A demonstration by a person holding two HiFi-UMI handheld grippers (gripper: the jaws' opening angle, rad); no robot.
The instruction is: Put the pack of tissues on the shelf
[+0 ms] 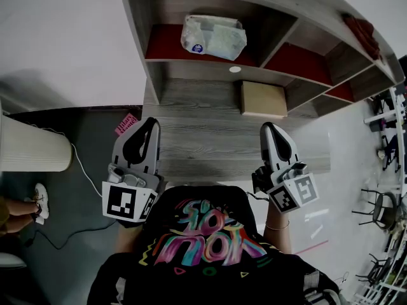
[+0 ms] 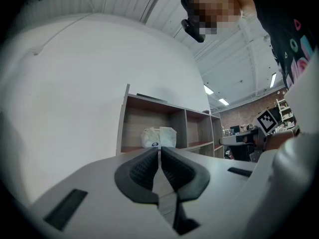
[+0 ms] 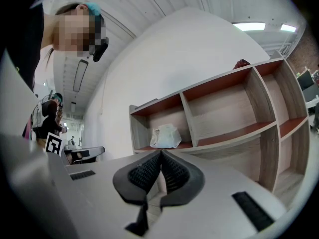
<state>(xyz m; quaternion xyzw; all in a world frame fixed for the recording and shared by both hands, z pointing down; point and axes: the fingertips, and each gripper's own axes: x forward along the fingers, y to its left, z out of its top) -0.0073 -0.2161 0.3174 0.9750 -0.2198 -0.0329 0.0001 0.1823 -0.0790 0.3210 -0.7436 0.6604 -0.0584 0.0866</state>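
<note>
Shelf (image 1: 191, 70): wooden, open compartments, at the back of the tabletop (image 1: 203, 138).
Pack of tissues (image 1: 213, 37): lying in the left compartment; placement judged complete.
Left gripper (image 1: 152, 121), right gripper (image 1: 268, 126): both clenched on nothing, well apart from the pack, at the tabletop's near edge.
Next move: probably none needed.

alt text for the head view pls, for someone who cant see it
A pack of tissues lies in the left compartment of a wooden shelf, seen from steeply above. Nearer the person, the left claw and right claw are held over the desk, both shut and empty.
</note>
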